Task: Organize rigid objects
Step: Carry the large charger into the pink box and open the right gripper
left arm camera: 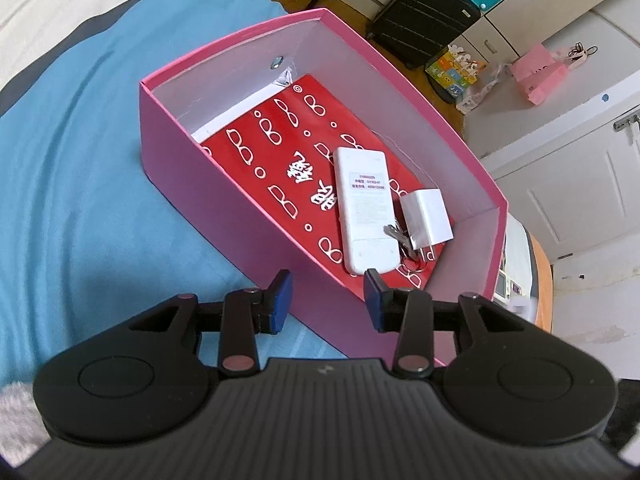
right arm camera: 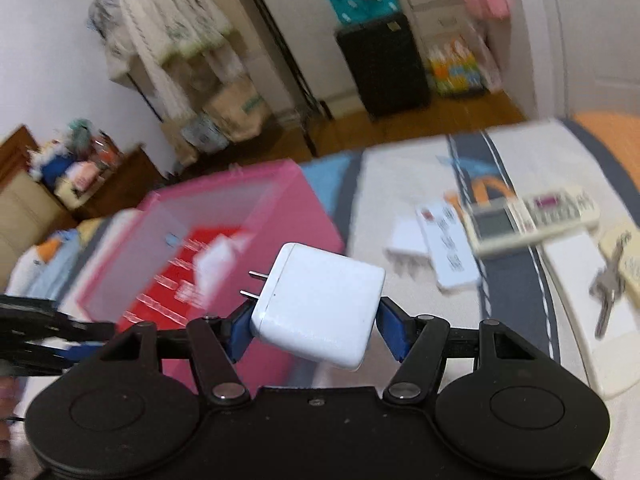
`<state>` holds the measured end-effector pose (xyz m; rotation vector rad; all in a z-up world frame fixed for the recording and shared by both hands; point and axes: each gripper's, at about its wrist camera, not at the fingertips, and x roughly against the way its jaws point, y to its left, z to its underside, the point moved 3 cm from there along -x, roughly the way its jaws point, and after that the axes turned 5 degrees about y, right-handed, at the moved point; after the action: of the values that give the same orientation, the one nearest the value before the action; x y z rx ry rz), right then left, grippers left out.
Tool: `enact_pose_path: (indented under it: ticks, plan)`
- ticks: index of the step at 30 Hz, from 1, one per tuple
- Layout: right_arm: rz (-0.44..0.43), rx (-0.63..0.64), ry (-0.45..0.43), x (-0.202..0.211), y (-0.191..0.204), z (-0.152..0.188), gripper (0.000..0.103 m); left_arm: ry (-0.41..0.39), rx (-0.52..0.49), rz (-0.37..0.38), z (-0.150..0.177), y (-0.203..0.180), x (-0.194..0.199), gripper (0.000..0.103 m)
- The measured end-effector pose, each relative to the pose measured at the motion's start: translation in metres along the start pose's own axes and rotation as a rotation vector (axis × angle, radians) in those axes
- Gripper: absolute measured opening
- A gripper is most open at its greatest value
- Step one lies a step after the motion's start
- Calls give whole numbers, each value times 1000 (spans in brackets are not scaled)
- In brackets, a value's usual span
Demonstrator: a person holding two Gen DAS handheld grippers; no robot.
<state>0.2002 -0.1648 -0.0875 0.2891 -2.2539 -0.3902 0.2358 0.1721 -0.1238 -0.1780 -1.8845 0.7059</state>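
Observation:
An open pink box (left arm camera: 192, 184) sits on the bed. It holds a red booklet (left arm camera: 276, 152), a white remote (left arm camera: 362, 208), a white charger (left arm camera: 426, 218) and keys (left arm camera: 396, 236). My left gripper (left arm camera: 328, 300) is open and empty just above the box's near wall. My right gripper (right arm camera: 316, 328) is shut on a white plug charger (right arm camera: 316, 304), held in the air beside the pink box (right arm camera: 304, 208). On the bed to the right lie a white remote (right arm camera: 448, 244), another white charger (right arm camera: 404, 244), a beige remote (right arm camera: 532, 220) and keys (right arm camera: 608, 292).
The bed has a blue sheet (left arm camera: 80, 184) and a white and grey cover (right arm camera: 400, 184). A black suitcase (left arm camera: 424, 20) and toy boxes (left arm camera: 454, 70) stand on the floor beyond. The left gripper's body (right arm camera: 36, 332) shows at the right wrist view's left edge.

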Motion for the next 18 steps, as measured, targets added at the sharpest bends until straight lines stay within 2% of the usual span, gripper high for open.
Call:
enact_pose_path:
  ticks: [4, 6, 7, 11, 13, 18]
  plan:
    - [-91, 78, -28, 24, 39, -23, 69, -9, 20, -18, -8, 9, 0, 42]
    - [-146, 90, 19, 21, 61, -32, 69, -6, 12, -4, -9, 10, -1, 32]
    - [-167, 82, 57, 15, 71, -36, 69, -2, 6, 9, -9, 9, 0, 31]
    - [-237, -5, 232, -33, 104, -51, 69, -11, -27, -5, -8, 7, 0, 31]
    - [-225, -16, 307, -63, 118, -54, 69, -8, -23, 3, -9, 8, 0, 32]
    - [-178, -51, 420, -125, 132, -57, 69, -7, -28, 13, -8, 9, -1, 32]
